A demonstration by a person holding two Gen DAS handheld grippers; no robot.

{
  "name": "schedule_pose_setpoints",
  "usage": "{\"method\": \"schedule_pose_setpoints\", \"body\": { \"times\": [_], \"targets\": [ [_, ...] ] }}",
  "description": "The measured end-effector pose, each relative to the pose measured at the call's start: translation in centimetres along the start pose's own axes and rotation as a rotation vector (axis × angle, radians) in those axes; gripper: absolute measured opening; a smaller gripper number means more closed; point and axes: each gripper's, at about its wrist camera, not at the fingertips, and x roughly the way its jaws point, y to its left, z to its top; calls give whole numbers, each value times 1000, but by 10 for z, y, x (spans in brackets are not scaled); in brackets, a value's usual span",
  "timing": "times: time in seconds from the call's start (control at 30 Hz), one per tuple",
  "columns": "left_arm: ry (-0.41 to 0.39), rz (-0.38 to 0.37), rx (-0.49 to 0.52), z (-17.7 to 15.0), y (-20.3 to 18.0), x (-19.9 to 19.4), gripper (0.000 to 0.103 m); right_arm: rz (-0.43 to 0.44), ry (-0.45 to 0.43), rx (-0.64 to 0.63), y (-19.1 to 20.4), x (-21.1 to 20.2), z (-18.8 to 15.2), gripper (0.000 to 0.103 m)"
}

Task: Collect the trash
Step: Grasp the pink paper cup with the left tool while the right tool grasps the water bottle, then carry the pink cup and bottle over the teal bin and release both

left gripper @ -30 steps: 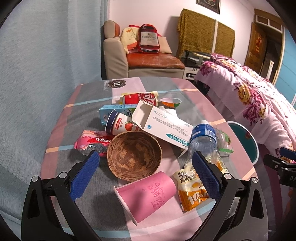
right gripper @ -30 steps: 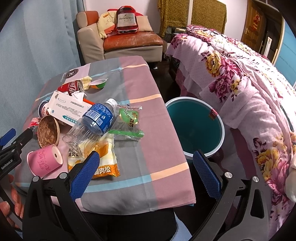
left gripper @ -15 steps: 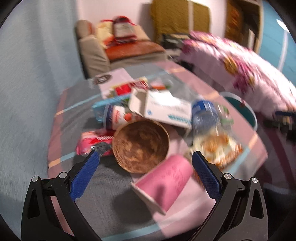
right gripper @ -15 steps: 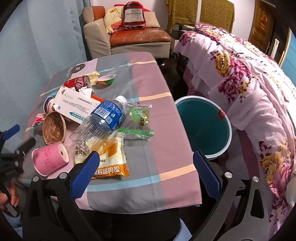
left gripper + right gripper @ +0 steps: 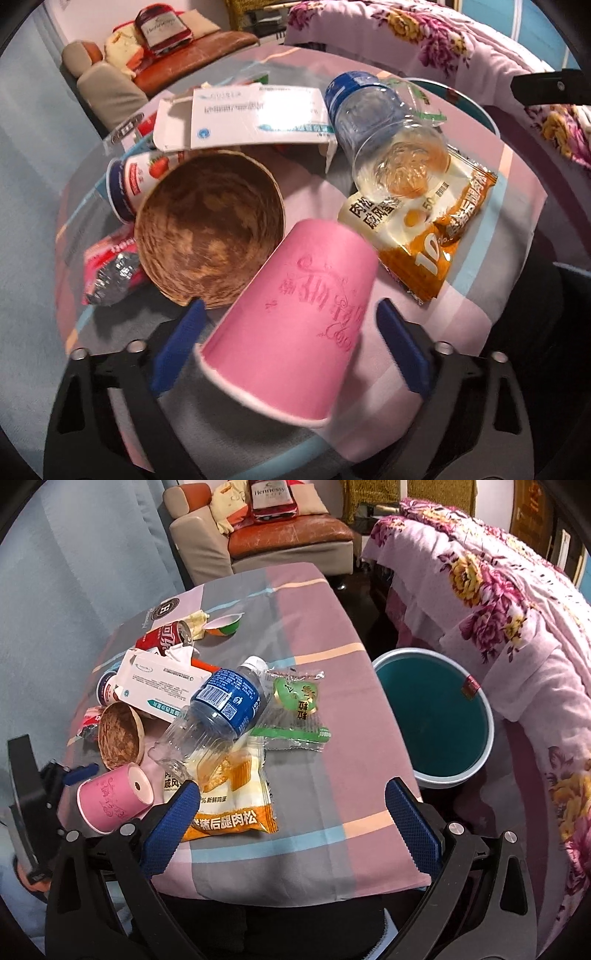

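A pink paper cup [image 5: 295,314] lies on its side on the table, also in the right wrist view [image 5: 114,799]. My left gripper [image 5: 290,332] is open, its blue fingers on either side of the cup without closing on it. Behind the cup lie a brown bowl [image 5: 210,236], a clear plastic bottle [image 5: 384,136], an orange snack packet [image 5: 424,236], a white carton [image 5: 255,114] and a yoghurt cup [image 5: 136,181]. My right gripper [image 5: 291,819] is open and empty above the table's near edge. A teal trash bin [image 5: 432,716] stands on the floor right of the table.
A red can [image 5: 166,637], a green jelly cup [image 5: 225,624] and a green wrapper [image 5: 295,701] lie further back. A pink wrapper [image 5: 110,262] lies left of the bowl. A flowered bed [image 5: 498,602] is right of the bin, an armchair [image 5: 266,535] behind the table.
My left gripper has dropped and moved forward so its fingers now straddle the pink cup. My right gripper has drifted a little closer to the table.
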Motion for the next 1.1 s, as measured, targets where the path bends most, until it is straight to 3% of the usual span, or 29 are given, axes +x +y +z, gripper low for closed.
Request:
{"method": "schedule_pose_setpoints", "body": {
  "times": [0.1, 0.17, 0.23, 0.3, 0.5, 0.57, 0.7, 0.93, 1.1],
  "targets": [
    [-26, -73, -60, -2, 9, -4, 72, 17, 21, -5, 2, 6, 4, 95],
    [-56, -97, -95, -3, 14, -11, 69, 35, 36, -4, 4, 10, 7, 87],
    [-87, -121, -125, 0, 16, -20, 67, 59, 61, 3, 6, 17, 14, 67],
    [-119, -147, -162, 2, 23, -30, 67, 88, 87, 19, 7, 24, 21, 61],
    [-239, -180, -277, 25, 49, -59, 67, 143, 120, 26, 23, 38, 46, 61],
    [-263, -157, -320, 31, 62, -60, 67, 164, 146, 29, 29, 47, 55, 65],
    [-265, -147, -390, 37, 81, -55, 67, 188, 206, 41, 40, 70, 68, 72],
    [-263, -115, -438, 27, 100, -51, 67, 208, 335, 62, 57, 118, 71, 74],
    [-251, -108, -456, 26, 106, -47, 67, 232, 374, 98, 62, 138, 70, 74]
  ]
}}
